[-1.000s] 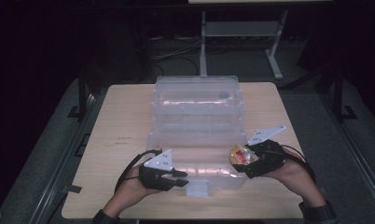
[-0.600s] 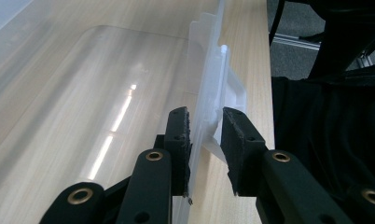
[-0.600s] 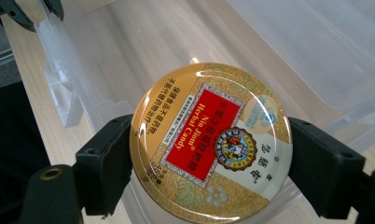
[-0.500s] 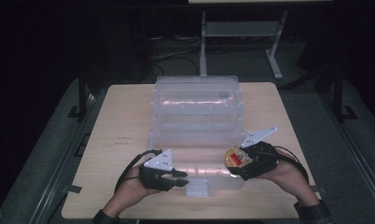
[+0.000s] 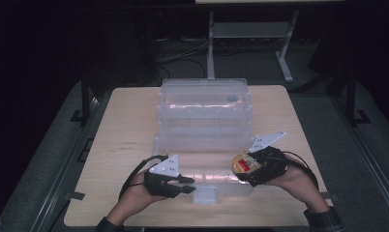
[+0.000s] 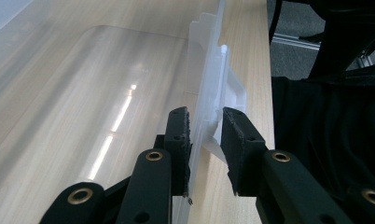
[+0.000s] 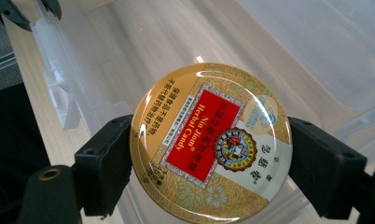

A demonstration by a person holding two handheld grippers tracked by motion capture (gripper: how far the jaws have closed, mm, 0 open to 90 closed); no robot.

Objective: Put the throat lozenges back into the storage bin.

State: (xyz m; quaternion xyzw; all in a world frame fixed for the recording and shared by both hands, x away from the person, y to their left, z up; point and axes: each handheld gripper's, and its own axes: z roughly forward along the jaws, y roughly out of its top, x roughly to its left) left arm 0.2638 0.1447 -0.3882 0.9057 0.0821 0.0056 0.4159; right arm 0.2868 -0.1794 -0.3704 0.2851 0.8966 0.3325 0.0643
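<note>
Your right claw [image 7: 209, 154] clamps the round candy tin [image 7: 211, 142] by its rim, over the open clear box [image 5: 204, 145] at the near right. Likely light, rigid, glossy: keep the pads on opposite edges. Your left claw [image 6: 205, 135] pinches the box's near wall on the counter [image 5: 125, 125].

Round gold candy tin [image 7: 211, 142] with red label, over open clear plastic box [image 5: 204, 113]

From where I stand, the small print on the round gold candy tin [image 7: 211, 142] is too fine to read, and its lower rim runs off the frame. The clear plastic storage box [image 5: 202, 121] is cut by edges in both gripper views.
</note>
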